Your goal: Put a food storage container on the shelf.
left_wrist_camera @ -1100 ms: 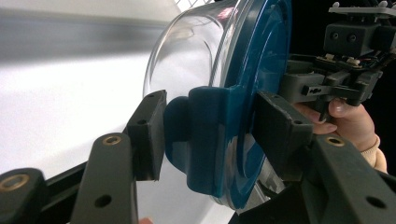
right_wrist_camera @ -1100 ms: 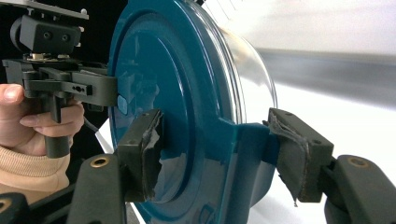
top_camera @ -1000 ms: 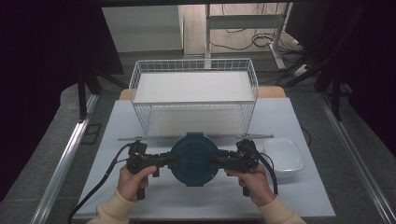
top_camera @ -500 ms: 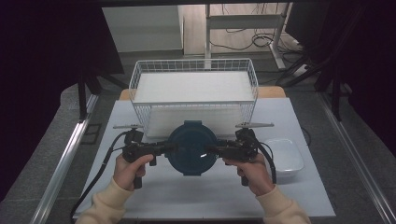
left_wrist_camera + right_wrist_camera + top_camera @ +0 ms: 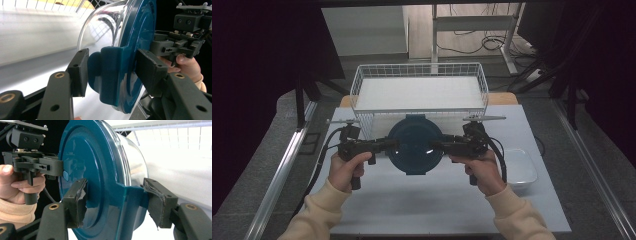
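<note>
Blue-lidded container [image 5: 415, 144] clamped in both grippers' jaws over the white table [image 5: 422, 200], before a wire basket [image 5: 419, 92]

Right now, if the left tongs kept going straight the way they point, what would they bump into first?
The left tongs point sideways across the table and already clamp a latch of the blue lidded container. Straight on they would push into that container first. Beyond it sit the right tongs, gripping the opposite latch.

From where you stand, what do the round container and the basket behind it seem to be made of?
The round container: its teal lid looks like glossy moulded plastic, mirroring the gripper; its clear body could be glass or plastic. The basket: thin white wire in a grid, probably coated metal.
</note>
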### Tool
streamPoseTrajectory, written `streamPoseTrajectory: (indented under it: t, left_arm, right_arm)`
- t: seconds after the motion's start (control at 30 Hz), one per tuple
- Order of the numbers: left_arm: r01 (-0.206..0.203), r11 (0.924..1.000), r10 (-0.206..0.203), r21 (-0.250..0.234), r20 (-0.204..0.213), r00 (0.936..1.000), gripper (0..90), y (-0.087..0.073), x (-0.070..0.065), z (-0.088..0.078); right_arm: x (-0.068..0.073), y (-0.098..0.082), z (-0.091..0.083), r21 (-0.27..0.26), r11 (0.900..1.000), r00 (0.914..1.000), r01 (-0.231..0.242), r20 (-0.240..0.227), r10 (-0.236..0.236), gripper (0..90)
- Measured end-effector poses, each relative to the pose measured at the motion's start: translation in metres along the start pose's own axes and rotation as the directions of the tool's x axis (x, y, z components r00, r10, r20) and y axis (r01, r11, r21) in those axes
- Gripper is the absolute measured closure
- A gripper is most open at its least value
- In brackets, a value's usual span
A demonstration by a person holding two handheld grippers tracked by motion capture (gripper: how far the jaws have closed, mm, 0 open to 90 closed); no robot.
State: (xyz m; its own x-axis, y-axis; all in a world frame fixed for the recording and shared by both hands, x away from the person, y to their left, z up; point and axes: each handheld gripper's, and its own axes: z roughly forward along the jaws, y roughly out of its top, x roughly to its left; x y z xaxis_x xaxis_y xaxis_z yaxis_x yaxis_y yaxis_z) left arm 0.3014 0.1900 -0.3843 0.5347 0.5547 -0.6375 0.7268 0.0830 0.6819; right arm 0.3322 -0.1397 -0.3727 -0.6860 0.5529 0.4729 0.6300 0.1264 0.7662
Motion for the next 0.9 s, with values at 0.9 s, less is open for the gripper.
streamPoseTrajectory:
  t: [0.9]
  left_arm:
    - [-0.049, 0.9985, 0.049, -0.027, 0.003, 0.9988, 45.6, 0.048, -0.015, -0.012]
  right_arm:
    - [0.013, 0.05, -0.01, -0.034, 0.998, 0.9988, 0.048, 0.011, -0.048, 37.7]
